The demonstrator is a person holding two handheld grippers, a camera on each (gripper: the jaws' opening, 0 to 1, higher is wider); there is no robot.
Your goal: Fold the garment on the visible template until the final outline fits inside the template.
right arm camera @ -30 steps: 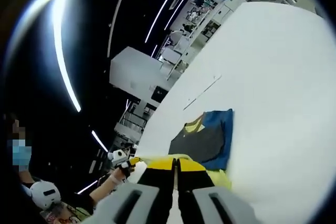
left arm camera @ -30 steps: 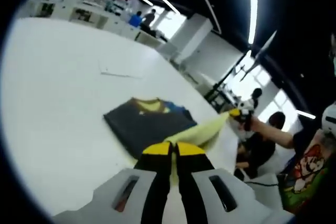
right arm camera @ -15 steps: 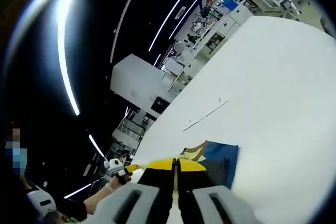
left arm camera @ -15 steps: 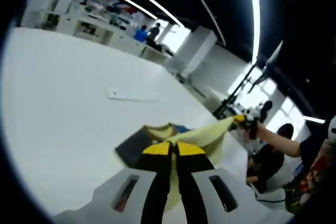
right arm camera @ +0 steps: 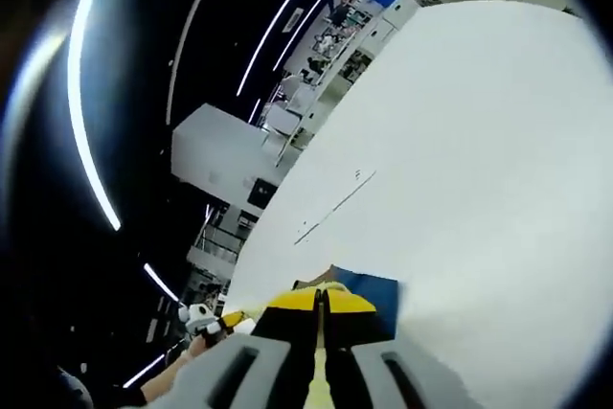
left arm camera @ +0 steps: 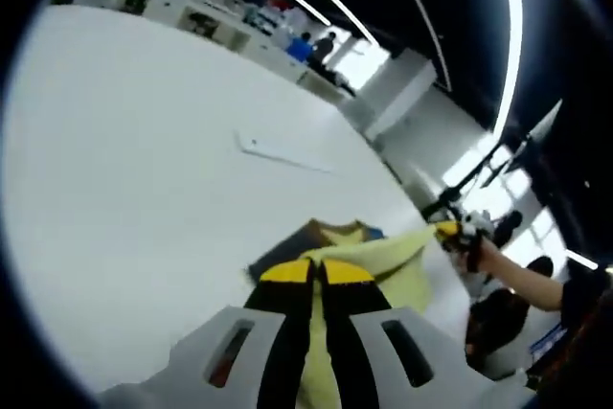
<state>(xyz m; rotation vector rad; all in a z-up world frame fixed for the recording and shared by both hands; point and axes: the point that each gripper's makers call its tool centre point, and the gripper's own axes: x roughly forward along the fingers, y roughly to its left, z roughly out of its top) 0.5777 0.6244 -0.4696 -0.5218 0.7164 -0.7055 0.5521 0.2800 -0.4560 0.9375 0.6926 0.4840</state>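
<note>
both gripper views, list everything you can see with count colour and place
garment: one, yellow with dark grey and blue parts, near the table edge, its yellow edge lifted between both grippers
table: one, white, under the garment
marking: one, thin pale line on the table beyond the garment
people in the background: a few, far across the room
left gripper: one, yellow-tipped, shut on the garment
right gripper: one, yellow-tipped, shut on the garment

My white table [left arm camera: 115, 160] carries the dark and yellow garment [left arm camera: 326, 237] near its edge, with a thin strip [left arm camera: 283, 152] lying farther in.
</note>
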